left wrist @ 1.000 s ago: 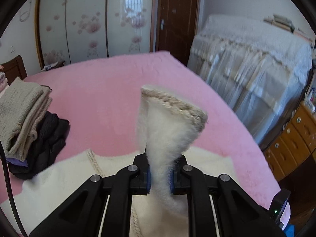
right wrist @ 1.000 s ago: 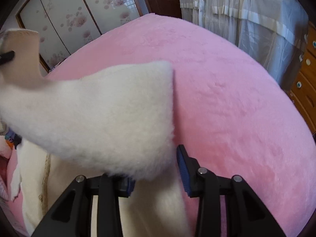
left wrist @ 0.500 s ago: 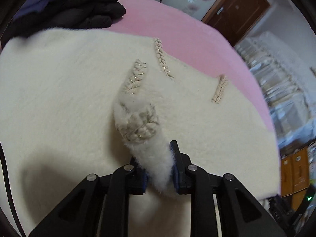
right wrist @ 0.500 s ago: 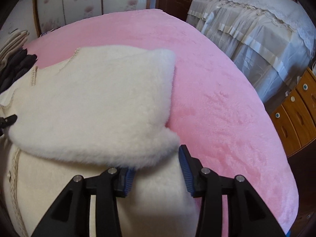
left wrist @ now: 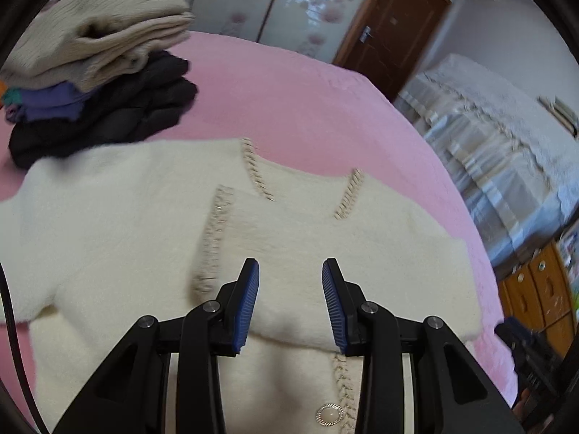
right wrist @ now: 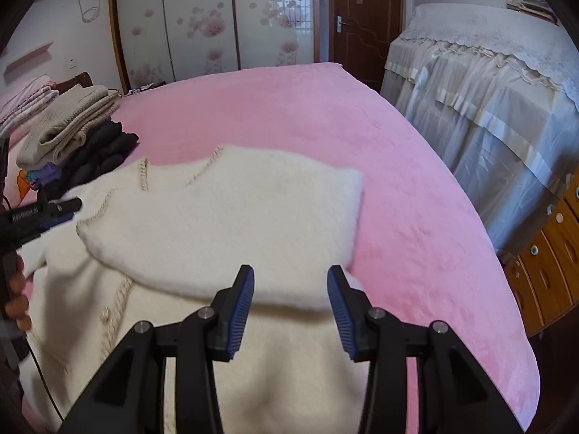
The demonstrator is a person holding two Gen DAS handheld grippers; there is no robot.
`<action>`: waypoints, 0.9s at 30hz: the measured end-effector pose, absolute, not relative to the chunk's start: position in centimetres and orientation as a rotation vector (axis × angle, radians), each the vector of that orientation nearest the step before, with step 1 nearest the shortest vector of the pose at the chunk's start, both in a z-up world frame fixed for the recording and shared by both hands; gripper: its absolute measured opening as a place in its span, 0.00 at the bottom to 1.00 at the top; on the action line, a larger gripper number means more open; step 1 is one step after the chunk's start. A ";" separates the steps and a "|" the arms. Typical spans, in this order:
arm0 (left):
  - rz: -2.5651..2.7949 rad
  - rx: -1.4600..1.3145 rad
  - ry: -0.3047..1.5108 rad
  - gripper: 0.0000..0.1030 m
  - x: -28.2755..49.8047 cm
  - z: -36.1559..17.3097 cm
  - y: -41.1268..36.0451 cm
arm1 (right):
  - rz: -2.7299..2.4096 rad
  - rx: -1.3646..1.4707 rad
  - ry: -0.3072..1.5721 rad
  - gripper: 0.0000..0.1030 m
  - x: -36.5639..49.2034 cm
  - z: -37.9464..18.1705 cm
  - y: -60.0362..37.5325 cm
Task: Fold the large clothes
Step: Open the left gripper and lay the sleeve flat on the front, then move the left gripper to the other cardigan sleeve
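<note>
Beside cardigan, folded clothes stack

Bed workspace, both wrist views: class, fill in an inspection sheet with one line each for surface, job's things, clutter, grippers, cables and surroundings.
Surface: pink bedspread, mostly bare beyond the garment.
Job's things: cream fuzzy cardigan lies flat, its sleeve folded across the chest; braided trim and a round button show.
Clutter: stack of folded clothes at the far left, beige knit on top, dark items below.
Grippers: left gripper open, jaws have just been opening, nothing between them; right gripper open, nothing gripped.
Cables: thin black cable at the left view's edge.
Surroundings: floral wardrobe doors, brown door, lace-covered furniture, wooden drawers.
</note>
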State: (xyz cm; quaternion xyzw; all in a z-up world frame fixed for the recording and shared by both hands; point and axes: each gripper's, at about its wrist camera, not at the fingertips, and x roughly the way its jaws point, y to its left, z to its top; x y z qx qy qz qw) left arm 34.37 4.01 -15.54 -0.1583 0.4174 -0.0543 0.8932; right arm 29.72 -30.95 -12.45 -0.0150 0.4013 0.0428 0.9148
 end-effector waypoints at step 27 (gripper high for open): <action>0.035 -0.180 1.004 0.71 39.7 -21.3 2.4 | -0.102 0.039 0.921 0.42 40.6 -17.9 -36.0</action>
